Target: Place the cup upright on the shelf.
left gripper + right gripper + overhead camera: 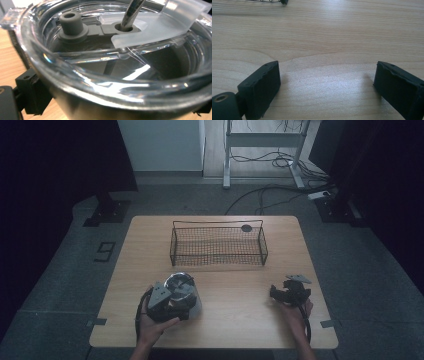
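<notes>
Left gripper [172, 302]: wide apart, 1 jaw on each side of the cup, pinching it, near the front left of the table.
Cup [182, 292]: shiny metal tumbler, standing up, long way running up and down, clamped between the left jaws.
Lid [120, 57]: clear plastic, sitting on the cup, with a grey rubber plug [71, 23] and a metal straw [132, 11] poking up through a hole.
Right gripper [289, 294]: jaws spread wide, nothing between them, low over bare wood, near the front right.
Nearer hand: left, already on the cup; right well apart from it.
Wire basket [218, 245]: black mesh, long side running left to right, at the back middle of the table.
Way to go: basket lies ahead of the cup and a bit to the right.
Next move, a guess: lifting the cup up and over the near basket wall, keeping it standing.
Table [235, 315]: light wood.
</notes>
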